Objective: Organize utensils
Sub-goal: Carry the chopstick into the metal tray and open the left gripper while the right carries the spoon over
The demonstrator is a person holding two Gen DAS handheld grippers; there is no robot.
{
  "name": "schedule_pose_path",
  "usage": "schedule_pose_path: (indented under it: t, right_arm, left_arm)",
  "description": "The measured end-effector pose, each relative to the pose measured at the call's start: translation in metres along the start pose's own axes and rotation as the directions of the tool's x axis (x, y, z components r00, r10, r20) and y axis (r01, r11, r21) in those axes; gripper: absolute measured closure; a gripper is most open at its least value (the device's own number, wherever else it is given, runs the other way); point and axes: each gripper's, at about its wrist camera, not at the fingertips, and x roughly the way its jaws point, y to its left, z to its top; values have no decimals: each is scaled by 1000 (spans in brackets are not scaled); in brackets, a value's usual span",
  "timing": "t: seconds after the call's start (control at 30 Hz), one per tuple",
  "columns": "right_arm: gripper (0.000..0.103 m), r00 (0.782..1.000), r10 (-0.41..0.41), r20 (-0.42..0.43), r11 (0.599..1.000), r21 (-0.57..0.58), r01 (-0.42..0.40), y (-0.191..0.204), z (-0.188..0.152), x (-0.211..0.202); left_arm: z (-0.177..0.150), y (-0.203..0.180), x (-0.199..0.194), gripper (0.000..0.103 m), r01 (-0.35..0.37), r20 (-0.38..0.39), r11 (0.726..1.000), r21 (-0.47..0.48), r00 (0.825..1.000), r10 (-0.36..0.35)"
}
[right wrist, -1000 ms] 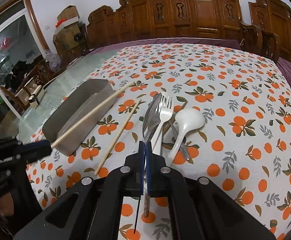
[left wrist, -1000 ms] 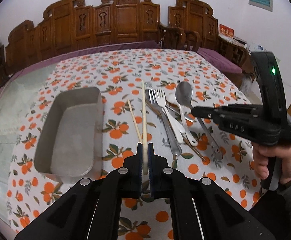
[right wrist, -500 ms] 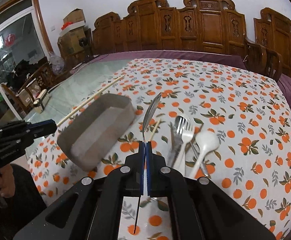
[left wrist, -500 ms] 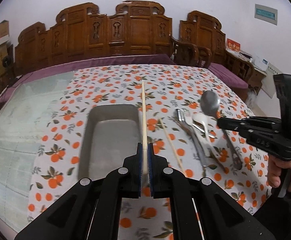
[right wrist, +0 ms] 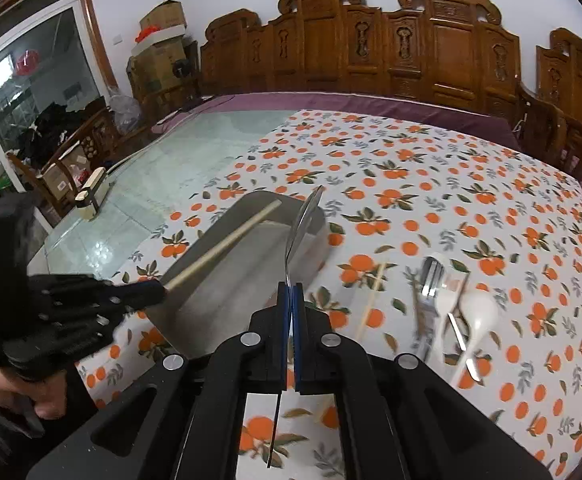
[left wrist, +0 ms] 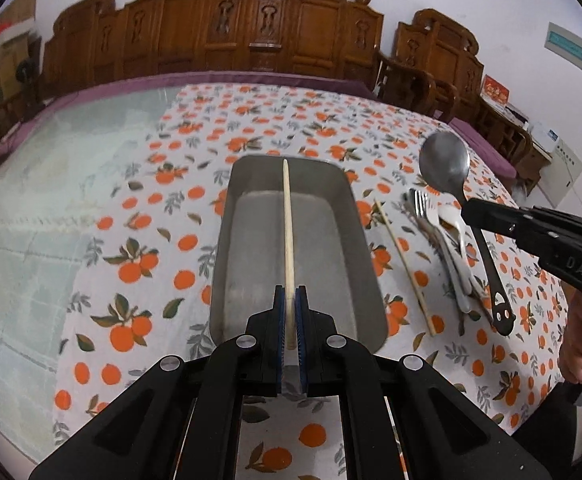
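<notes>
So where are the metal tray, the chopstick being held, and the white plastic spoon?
metal tray [left wrist: 361, 240]: left wrist view, on its right wall.
held chopstick [left wrist: 288, 232]: left wrist view, mid-shaft, above the tray.
white plastic spoon [right wrist: 479, 312]: right wrist view, on its bowl.

A home dining room: carved wooden chairs [right wrist: 443, 44], fruit-print tablecloth [right wrist: 471, 208]

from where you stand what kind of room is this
Most likely a home dining room. A big table under an orange-print tablecloth is ringed by carved wooden chairs, with forks and spoons lying by a metal tray. Stacked cardboard boxes in the corner suggest a lived-in house.
</notes>
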Motion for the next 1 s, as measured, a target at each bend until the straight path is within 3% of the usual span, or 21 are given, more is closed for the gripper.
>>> schedule_pose_path:
  t: [0.33,0.8,1.0]
  right_arm:
    - [100,999,36,-24,999,24,-35,25,13,29]
    - [100,998,42,-36,993,112,-38,36,30,74]
    - [100,997,15,-81,994,109,-6,43,25,100]
  left_arm:
    - [4,10,18,99,0,-38,1000,-23,999,-1]
    - [15,28,-12,97,-61,58,998,-23,996,63]
    - [20,40,-19,97,-76,82,996,-42,994,79]
